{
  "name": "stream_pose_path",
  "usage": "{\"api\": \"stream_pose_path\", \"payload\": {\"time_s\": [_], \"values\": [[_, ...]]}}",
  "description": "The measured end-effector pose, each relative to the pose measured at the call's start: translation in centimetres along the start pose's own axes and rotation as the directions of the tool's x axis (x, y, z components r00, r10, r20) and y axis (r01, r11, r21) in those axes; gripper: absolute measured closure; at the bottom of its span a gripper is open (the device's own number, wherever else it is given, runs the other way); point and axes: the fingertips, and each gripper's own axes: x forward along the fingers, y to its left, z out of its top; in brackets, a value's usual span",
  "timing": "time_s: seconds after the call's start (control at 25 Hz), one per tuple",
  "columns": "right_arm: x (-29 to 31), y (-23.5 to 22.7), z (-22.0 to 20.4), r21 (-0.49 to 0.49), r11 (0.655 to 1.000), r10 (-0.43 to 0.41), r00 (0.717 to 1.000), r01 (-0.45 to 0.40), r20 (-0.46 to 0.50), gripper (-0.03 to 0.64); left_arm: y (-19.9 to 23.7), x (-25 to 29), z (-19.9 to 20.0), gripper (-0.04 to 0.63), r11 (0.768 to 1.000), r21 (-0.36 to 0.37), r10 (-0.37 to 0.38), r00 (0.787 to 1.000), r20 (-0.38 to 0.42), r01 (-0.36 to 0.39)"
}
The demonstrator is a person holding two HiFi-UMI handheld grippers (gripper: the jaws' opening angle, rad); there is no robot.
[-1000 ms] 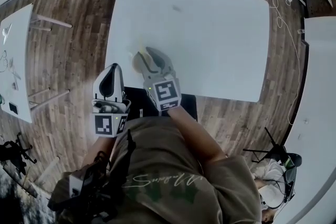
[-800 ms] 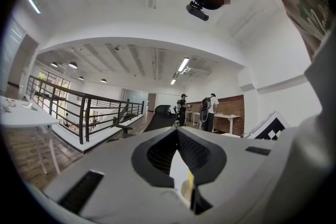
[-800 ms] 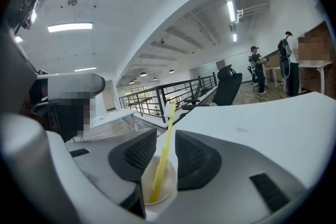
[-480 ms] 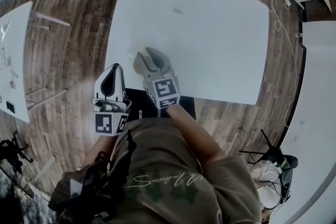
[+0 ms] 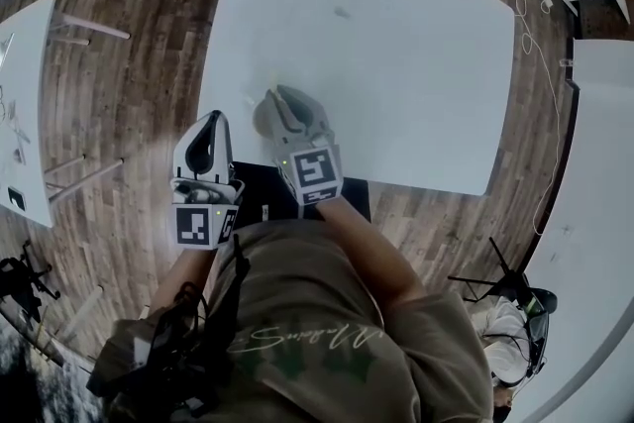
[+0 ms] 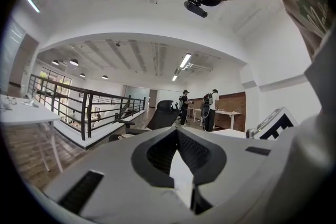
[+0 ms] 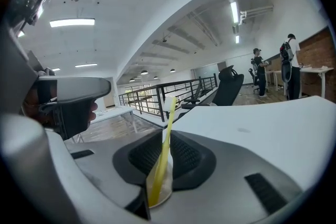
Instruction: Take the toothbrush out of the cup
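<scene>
Since its jaws closed, the right tool (image 7: 164,136) grips the toothbrush (image 7: 169,114).

One toothbrush (image 7: 167,131) stands in one cup (image 7: 168,182) on the single counter (image 5: 396,54). Beyond the counter's far side are one black office chair (image 7: 231,89) and two standing people (image 7: 290,65).
</scene>
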Motion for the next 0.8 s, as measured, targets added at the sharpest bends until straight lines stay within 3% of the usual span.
{"api": "stream_pose_path", "payload": {"time_s": [0.4,0.8], "values": [[-0.9,-0.1,0.8,0.040,0.999,0.007,1.000,-0.007,-0.012,0.583,-0.3,-0.3,1.5,0.584,1.000,0.000,-0.006,1.000,-0.022,0.006],[-3.1,0.6,6.2,0.063,0.998,-0.011,1.000,0.011,0.009,0.584,-0.7,-1.2,6.5,0.584,1.000,-0.021,-0.015,0.999,-0.052,0.014]]}}
